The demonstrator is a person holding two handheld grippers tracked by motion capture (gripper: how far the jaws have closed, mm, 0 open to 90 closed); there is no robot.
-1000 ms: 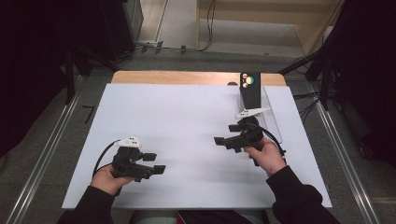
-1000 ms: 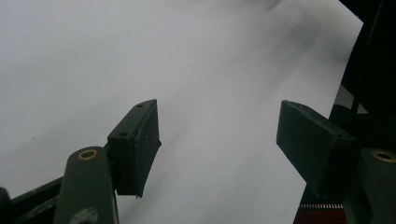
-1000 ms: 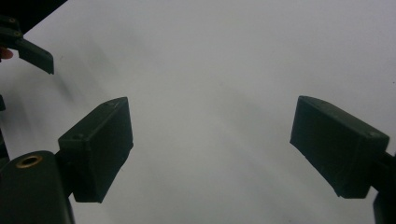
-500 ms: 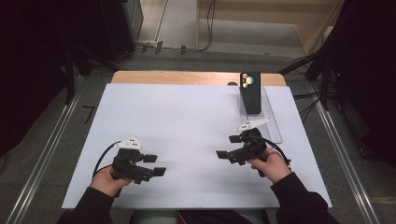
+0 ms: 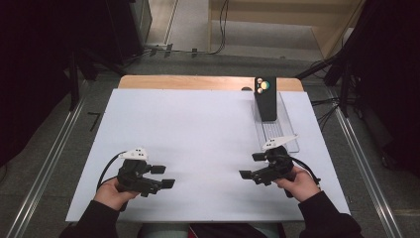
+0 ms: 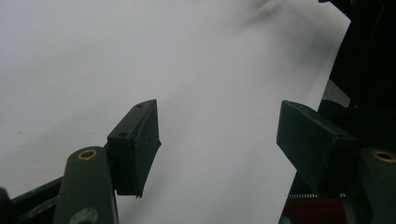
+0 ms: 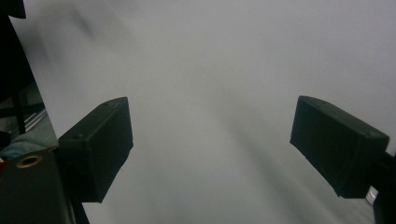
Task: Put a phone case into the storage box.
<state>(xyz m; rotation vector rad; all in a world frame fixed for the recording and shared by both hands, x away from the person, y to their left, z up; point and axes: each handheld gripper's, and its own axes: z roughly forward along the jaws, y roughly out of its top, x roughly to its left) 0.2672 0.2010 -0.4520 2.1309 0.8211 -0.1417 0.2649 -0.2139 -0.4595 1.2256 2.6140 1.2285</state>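
1. The left tool (image 5: 161, 176) hovers low over the white-covered counter (image 5: 198, 129) near its front left, jaws spread, empty.
2. The right tool (image 5: 251, 165) sits at front right, jaws likewise released.
3. The black rectangular phone (image 5: 266, 98) stands upright on a clear plastic tray (image 5: 283, 130) at the far right, well apart from both tools.

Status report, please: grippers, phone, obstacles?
Left gripper open, empty. Right gripper open, empty. Phone upright in clear tray, untouched. Nothing between.

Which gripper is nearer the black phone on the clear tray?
Right. The right gripper sits just short of the clear tray holding the black phone; the left gripper is far across the table.
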